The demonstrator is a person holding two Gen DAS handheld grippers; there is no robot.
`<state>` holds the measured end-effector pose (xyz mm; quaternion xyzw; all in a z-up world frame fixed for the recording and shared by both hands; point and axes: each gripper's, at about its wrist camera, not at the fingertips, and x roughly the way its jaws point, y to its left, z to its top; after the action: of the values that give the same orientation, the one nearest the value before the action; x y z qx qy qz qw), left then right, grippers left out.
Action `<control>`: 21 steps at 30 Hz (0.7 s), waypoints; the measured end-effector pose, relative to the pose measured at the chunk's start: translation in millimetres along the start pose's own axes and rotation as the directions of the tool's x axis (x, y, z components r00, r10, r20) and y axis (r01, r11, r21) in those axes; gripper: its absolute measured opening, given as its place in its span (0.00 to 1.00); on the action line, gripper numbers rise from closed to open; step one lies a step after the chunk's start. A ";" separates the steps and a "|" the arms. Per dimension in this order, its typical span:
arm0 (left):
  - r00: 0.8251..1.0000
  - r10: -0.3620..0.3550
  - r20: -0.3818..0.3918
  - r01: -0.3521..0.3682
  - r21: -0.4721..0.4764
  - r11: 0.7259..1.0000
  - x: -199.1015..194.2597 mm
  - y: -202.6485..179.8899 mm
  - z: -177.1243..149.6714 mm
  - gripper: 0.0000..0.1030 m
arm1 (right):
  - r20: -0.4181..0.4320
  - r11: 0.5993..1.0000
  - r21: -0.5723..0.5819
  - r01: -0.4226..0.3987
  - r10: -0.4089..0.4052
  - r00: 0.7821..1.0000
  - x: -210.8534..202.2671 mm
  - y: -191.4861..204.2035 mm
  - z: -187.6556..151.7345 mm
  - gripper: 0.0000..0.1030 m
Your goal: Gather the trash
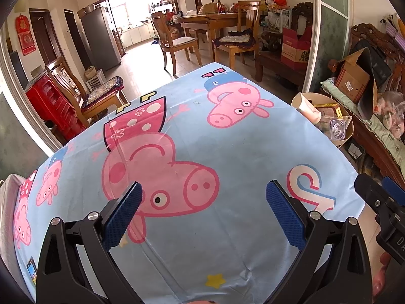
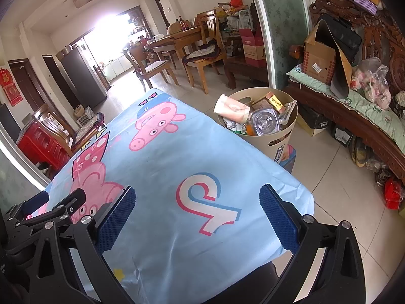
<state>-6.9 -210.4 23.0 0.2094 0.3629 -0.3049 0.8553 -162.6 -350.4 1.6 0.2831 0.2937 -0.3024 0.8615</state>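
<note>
A beige round trash bin [image 2: 281, 136] stands on the floor at the table's right edge, filled with a paper cup [image 2: 231, 109], a clear plastic bottle [image 2: 264, 122], boxes and wrappers. In the left wrist view the same bin [image 1: 345, 136] shows at the right, past the table edge. My left gripper [image 1: 203, 197] hangs open over the blue cartoon-pig tablecloth [image 1: 227, 152], nothing between its blue pads. My right gripper [image 2: 197, 202] is open too, above the cloth near its right corner, holding nothing. The other gripper [image 2: 50, 212] shows at that view's left edge.
A carved wooden bench [image 2: 354, 116] with a cardboard box [image 2: 321, 60] and bags lines the right wall. A red crate [image 1: 53, 103] and a wooden chair [image 1: 83, 88] stand left of the table. A dining table with chairs [image 1: 210, 25] is farther back. Tiled floor [image 2: 336, 185] lies right of the table.
</note>
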 end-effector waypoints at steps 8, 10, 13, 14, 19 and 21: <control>1.000 0.000 -0.001 0.000 -0.002 1.000 0.6 0.0 -0.2 0.94 | 0.002 1.000 -0.004 -0.001 0.001 1.000 0.0 0.9 0.7 0.92; 1.000 0.000 -0.002 0.000 -0.002 1.000 0.7 -0.1 0.0 0.94 | 0.000 1.000 -0.002 -0.002 0.002 1.000 -0.2 1.2 0.8 0.92; 1.000 -0.002 -0.003 0.002 -0.001 1.000 1.6 0.2 -0.2 0.94 | 0.002 1.000 -0.004 -0.002 0.002 1.000 0.0 1.9 0.8 0.92; 1.000 -0.003 -0.003 0.003 -0.002 1.000 1.6 0.3 -0.4 0.94 | 0.003 1.000 -0.006 -0.002 0.002 1.000 -0.1 2.2 1.1 0.92; 1.000 -0.005 -0.008 0.005 -0.002 1.000 2.5 0.0 -0.5 0.94 | 0.003 1.000 -0.015 0.000 0.000 1.000 0.7 3.6 1.3 0.92; 1.000 -0.006 -0.007 0.006 -0.006 1.000 2.8 0.7 -0.8 0.94 | 0.001 1.000 -0.015 0.003 -0.003 1.000 0.5 3.7 1.3 0.92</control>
<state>-5.3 -210.5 20.5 0.2070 0.3675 -0.3057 0.8536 -159.3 -349.1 3.3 0.2760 0.2960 -0.3015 0.8633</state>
